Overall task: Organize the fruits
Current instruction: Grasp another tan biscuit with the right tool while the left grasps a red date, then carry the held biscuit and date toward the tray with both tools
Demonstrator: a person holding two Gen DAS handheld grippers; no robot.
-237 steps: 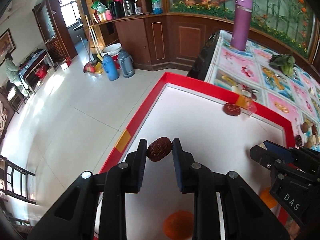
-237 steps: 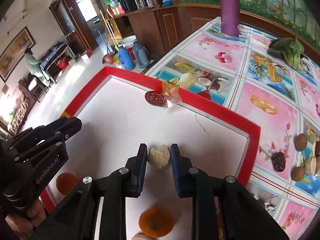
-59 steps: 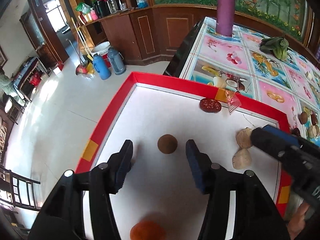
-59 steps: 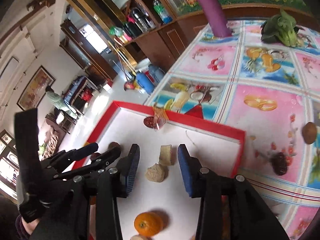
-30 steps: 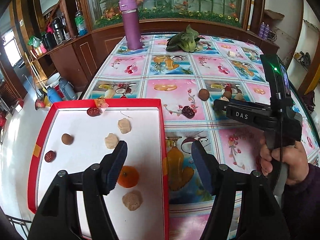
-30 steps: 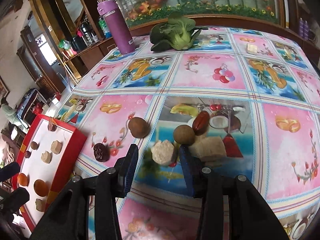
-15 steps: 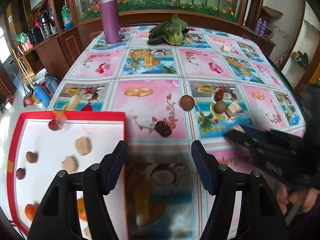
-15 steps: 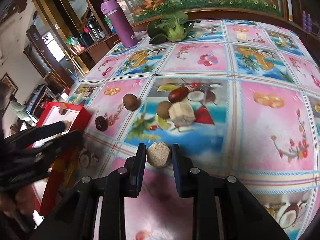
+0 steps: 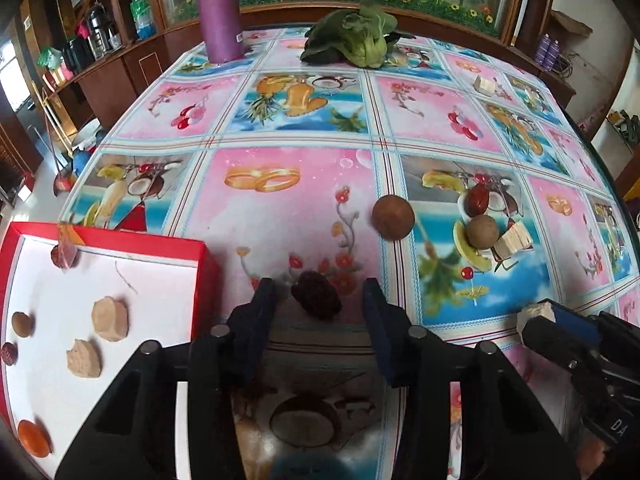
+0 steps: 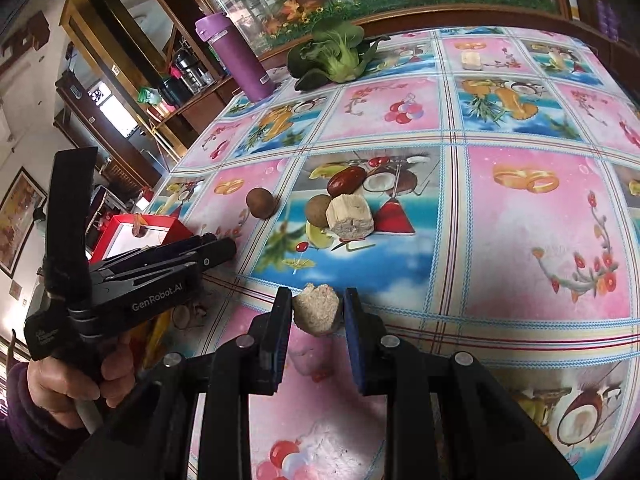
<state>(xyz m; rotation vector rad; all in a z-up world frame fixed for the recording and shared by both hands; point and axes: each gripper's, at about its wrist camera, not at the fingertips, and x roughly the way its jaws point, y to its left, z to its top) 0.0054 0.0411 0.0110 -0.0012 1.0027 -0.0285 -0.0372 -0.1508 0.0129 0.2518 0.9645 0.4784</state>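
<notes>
Left gripper: jaws spread wide, set on either side of a dark wrinkled date that lies on the surface; no contact is seen between pads and date.

Right gripper: jaws pressed against a pale chunk, which is pinched between the blue pads and is held above the surface.

Tray, red-rimmed with a white floor, is placed at the near left corner of the surface. In it are listed: two pale chunks, a brown round fruit, a dark date at the left rim, an orange at the near edge, and a dark fruit at the far rim.

Loose on the surface, beyond the grippers: a brown ball; to its right a cluster in which a red date, a second brown ball and a pale block are grouped closely.

At the far edge: a purple flask, upright, and a leafy green.

A hand is seen round the left gripper's handle.
</notes>
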